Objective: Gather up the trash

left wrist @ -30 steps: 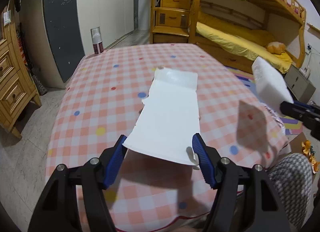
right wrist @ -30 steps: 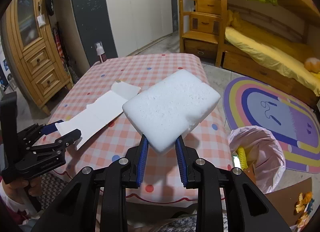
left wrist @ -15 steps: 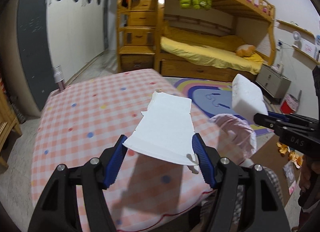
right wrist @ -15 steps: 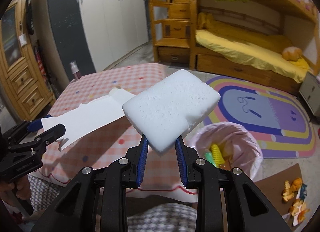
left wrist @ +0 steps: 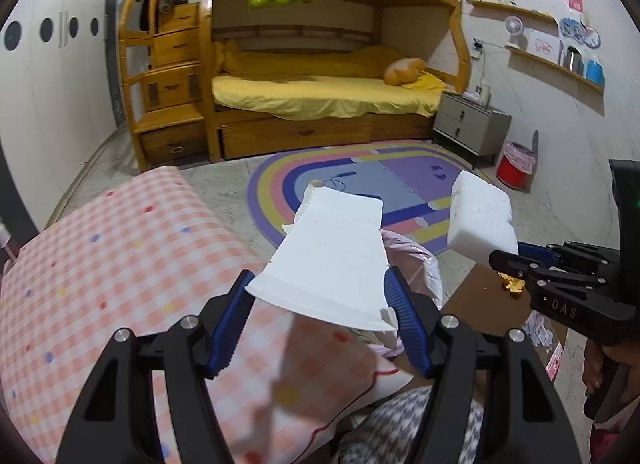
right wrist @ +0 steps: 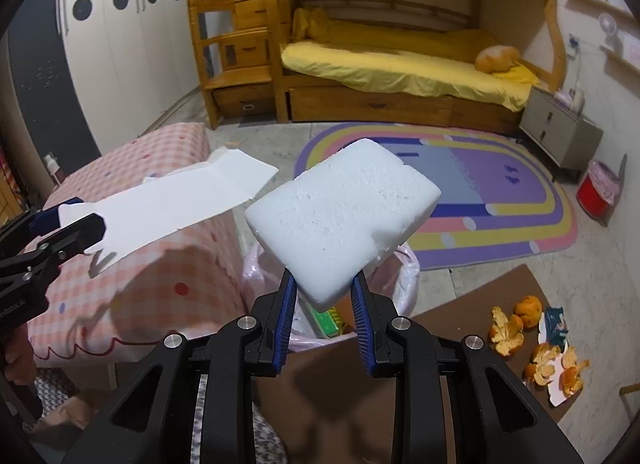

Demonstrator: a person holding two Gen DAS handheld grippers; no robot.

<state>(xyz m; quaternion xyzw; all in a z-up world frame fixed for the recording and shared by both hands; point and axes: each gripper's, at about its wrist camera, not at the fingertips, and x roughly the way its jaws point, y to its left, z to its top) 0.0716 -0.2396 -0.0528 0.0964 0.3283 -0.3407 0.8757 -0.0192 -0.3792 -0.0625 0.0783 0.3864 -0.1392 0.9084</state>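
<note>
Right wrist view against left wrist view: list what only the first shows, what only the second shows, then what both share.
Only the right wrist view: orange peels on the floor, and green and yellow trash inside the pink-lined bin. Only the left wrist view: wall shelves with a small fan. Both: the left gripper holding the white cardboard sheet, the right gripper clamping the foam block, the checked table.

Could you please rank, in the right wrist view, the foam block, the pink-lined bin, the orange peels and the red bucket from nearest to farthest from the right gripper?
1. Foam block: clamped in the right gripper.
2. Pink-lined bin: just below and beyond the fingers.
3. Orange peels: on the floor, to the right.
4. Red bucket: far right, beside the grey nightstand.
</note>
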